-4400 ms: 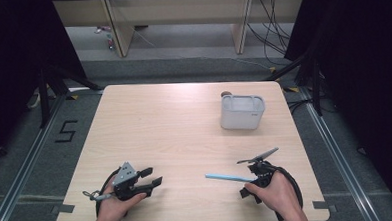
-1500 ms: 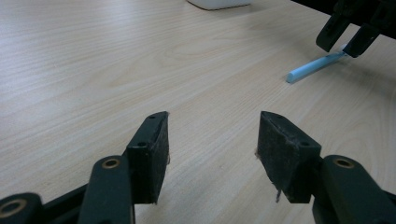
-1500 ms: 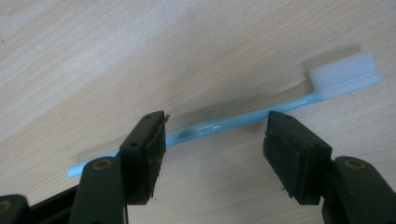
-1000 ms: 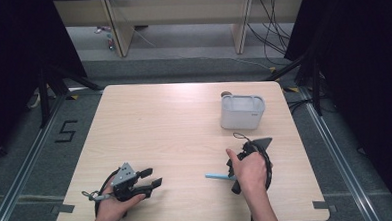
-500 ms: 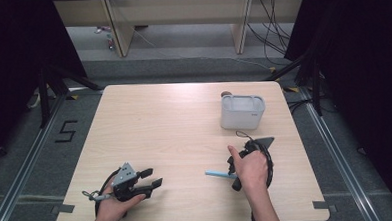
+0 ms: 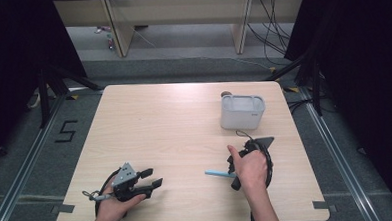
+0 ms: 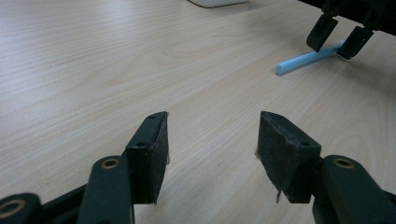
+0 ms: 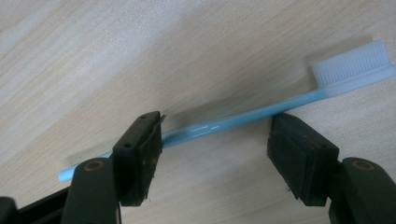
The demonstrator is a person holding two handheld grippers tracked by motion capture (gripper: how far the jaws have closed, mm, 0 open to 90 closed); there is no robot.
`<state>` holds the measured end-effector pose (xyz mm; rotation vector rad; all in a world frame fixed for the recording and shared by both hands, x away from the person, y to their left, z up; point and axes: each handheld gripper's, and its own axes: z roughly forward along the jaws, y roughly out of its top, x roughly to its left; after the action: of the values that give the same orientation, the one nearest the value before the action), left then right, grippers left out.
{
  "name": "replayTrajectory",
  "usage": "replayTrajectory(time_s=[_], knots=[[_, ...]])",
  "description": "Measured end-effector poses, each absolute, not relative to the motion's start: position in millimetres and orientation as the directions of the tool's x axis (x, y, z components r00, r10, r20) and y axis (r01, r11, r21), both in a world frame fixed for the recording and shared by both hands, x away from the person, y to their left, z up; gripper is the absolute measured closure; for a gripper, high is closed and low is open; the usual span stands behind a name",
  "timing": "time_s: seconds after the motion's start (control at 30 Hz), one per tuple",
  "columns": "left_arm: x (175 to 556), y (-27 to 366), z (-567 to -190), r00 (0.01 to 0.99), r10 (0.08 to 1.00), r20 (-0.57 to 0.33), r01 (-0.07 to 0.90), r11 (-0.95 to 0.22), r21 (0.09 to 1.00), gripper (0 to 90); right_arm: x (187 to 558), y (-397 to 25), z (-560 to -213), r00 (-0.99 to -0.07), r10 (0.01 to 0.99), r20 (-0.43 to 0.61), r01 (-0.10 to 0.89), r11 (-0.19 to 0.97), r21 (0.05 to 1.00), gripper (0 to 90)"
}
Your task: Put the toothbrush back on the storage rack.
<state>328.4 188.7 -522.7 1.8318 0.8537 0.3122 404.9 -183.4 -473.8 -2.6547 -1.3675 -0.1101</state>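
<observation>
Pale wood-grain table (image 6: 174,116); slim, perhaps plastic, blue toothbrush (image 8: 243,119).

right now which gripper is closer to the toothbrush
Right. The right gripper is down over the toothbrush, open jaws either side of its handle. The left gripper sits open near the table's front left, well apart from it.

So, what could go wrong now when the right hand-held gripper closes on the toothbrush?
1. The thin light-blue plastic toothbrush lies flat on the light wooden table, across the open jaws of the right hand-held gripper; closing there may pinch it askew or make it skid.
2. The jaw tips may scrape the table.
</observation>
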Motion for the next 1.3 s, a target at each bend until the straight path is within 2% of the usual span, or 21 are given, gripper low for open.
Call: replayTrajectory(time_s=[0.13,0.3,0.57,0.67,1.03,1.13,1.2,1.23,1.3], knots=[[328.3,188.3,-522.8,0.712,0.68,-0.173,0.408,-0.201,0.891,42.9,405.5,-186.2,-474.1,0.567,0.814,0.125,0.823,-0.556,-0.112,35.8],[328.2,188.4,-522.8,0.712,0.68,-0.174,0.409,-0.201,0.89,42.9,408.4,-187.9,-475.4,0.592,0.796,0.126,0.806,-0.581,-0.116,33.7],[328.8,189.2,-523.1,0.718,0.673,-0.177,0.407,-0.2,0.891,42.9,410.4,-181.8,-475.9,0.572,0.817,0.071,0.82,-0.567,-0.08,44.3],[328.0,188.6,-522.7,0.713,0.679,-0.176,0.41,-0.201,0.89,42.8,410.0,-180.3,-474.5,0.548,0.835,0.044,0.835,-0.545,-0.071,52.4],[328.0,188.6,-522.8,0.714,0.678,-0.176,0.41,-0.2,0.89,42.8,404.8,-176.0,-474.1,0.354,0.935,-0.002,0.935,-0.354,-0.037,72.8],[328.4,188.9,-523.3,0.717,0.673,-0.182,0.408,-0.194,0.892,42.8,404.1,-177.2,-474.4,0.259,0.966,-0.009,0.966,-0.259,-0.024,79.0],[328.6,189.4,-523.2,0.719,0.672,-0.18,0.408,-0.199,0.891,42.8,405.4,-173.5,-472.1,0.269,0.963,-0.007,0.961,-0.269,-0.058,82.6],[328.6,189.4,-523.2,0.719,0.672,-0.18,0.409,-0.199,0.891,42.8,404.7,-173.4,-473.2,0.255,0.967,-0.001,0.966,-0.255,-0.042,84.2],[328.5,189.3,-523.2,0.718,0.672,-0.18,0.408,-0.197,0.891,42.8,405.6,-173.4,-471.6,0.226,0.974,0.002,0.972,-0.226,-0.07,85.6]])
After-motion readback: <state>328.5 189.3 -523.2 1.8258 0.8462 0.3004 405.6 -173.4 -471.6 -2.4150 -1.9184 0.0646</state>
